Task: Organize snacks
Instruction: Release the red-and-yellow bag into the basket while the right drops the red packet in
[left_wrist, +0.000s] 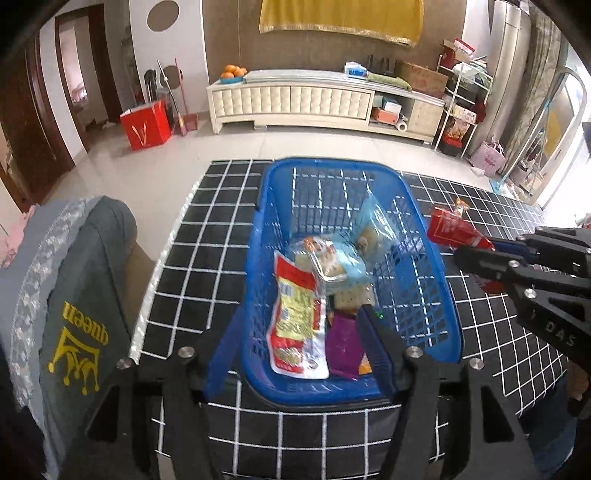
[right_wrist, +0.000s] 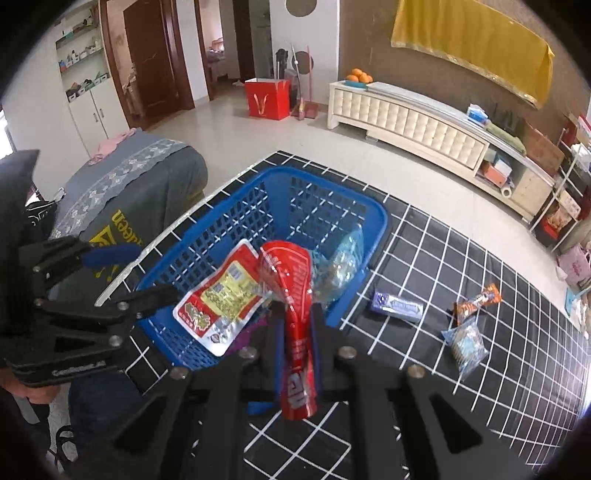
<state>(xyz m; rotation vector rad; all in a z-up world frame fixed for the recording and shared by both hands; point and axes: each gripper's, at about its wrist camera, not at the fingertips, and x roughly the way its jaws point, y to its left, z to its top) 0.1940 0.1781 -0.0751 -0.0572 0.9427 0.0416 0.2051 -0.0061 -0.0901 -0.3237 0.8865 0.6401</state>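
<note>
A blue plastic basket stands on the black grid-patterned tablecloth. Several snack packets lie in it: a red-and-yellow packet, clear light-blue ones and a purple one. My left gripper hangs open over the basket's near end, above the red-and-yellow packet, with its pads not pressing on it. My right gripper is shut on a long red packet, held just right of the basket's rim.
Right of the basket, a purple gum pack, an orange packet and a clear blue packet lie on the cloth. A grey covered seat stands at the table's left. A white cabinet lines the far wall.
</note>
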